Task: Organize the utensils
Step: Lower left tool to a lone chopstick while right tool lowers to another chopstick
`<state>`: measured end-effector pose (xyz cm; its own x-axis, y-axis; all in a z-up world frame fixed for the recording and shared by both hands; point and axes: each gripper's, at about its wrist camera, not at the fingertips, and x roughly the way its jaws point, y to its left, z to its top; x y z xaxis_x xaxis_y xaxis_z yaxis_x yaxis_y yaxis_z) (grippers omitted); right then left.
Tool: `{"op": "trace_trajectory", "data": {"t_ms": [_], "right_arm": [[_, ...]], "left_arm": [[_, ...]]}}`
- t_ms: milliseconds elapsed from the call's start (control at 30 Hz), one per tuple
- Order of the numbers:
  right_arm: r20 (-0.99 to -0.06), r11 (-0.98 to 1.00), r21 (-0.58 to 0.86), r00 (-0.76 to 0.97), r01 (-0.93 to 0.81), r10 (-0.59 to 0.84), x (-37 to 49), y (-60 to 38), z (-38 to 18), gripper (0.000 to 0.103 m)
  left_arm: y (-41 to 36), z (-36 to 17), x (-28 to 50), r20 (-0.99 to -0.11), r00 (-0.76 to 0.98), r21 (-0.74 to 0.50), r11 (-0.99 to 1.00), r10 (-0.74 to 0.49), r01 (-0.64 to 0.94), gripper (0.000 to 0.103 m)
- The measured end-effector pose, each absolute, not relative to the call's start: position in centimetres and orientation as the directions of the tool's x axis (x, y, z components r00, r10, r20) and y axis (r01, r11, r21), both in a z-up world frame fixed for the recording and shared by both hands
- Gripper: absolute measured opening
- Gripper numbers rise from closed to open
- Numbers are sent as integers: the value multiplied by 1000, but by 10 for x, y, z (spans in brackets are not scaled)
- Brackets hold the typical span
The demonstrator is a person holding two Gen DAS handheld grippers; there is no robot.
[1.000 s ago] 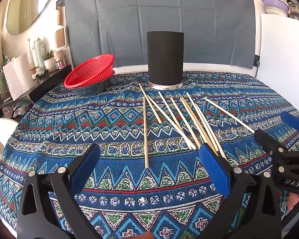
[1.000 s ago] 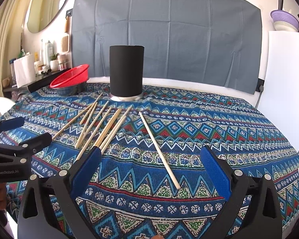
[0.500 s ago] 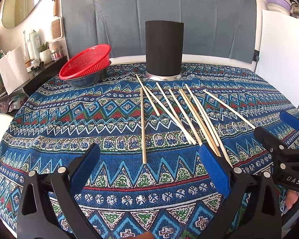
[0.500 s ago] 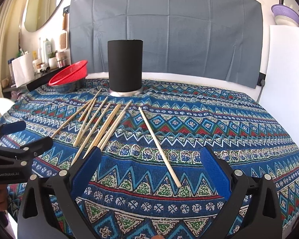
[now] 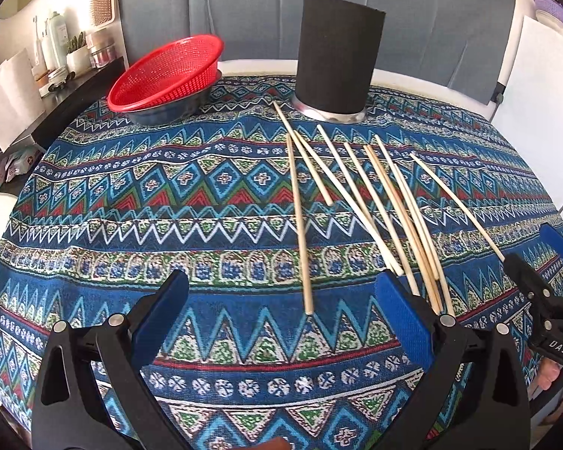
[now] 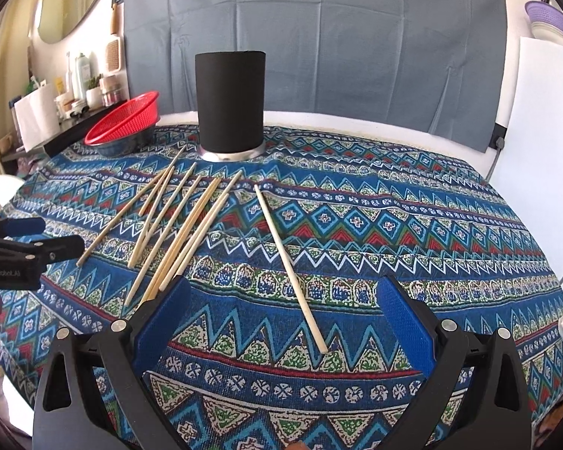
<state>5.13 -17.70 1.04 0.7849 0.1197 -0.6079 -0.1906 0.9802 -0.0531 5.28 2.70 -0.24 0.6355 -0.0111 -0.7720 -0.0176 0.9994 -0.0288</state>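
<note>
Wooden chopsticks [image 5: 360,202] lie loose and flat on the tablecloth [image 5: 169,225], fanned out in front of the black cylindrical holder [image 5: 336,56]. The holder stands upright on a silver base at the far middle of the table. One stick [image 5: 299,225] lies apart at the left of the fan, pointing toward my left gripper [image 5: 281,311]. Another stick [image 6: 289,266] lies alone on the right, its near end between the blue pads of my right gripper [image 6: 281,315].

Both grippers hover low over the near edge of the table, jaws spread wide and holding nothing. In the left wrist view the right gripper's tip shows at the right edge; in the right wrist view the left one shows at the left edge.

The cloth is blue with red, green and white geometric bands and covers the whole tabletop. A red mesh basket [image 5: 165,71] sits tilted in a dark bowl [image 5: 176,107] at the far left. Behind the table hangs a grey sheet [image 6: 319,37]; a white panel [image 6: 540,142] stands to the right. A shelf [image 6: 67,123] with bottles and jars runs along the left wall.
</note>
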Motion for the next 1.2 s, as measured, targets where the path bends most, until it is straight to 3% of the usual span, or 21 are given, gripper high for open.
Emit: {"op": "trace_trajectory", "data": {"t_ms": [167,333,500,600,800,1200], "right_arm": [[-695,968,-71,708,-241,126,80,-182,26,95],[-808,948,-42,568,-316,154,121,-176,30,95],[-875,940,-78,475,-332,95,163,-165,14,95],[-902,948,-49,421,-314,93,183,-165,3,95],[-947,953,56,286,-299,145,203,-170,-18,97],[-913,942,7,382,-336,143,190,-171,-23,97]], "left_arm": [[34,4,79,-842,539,-5,1000,-19,28,97],[22,4,109,-886,461,111,988,51,104,97],[30,-10,147,-950,313,52,992,14,113,97],[29,-17,159,-955,291,93,987,52,128,97],[42,-32,173,-974,227,6,995,-18,104,99],[44,-32,174,-951,304,13,975,-56,221,99]]}}
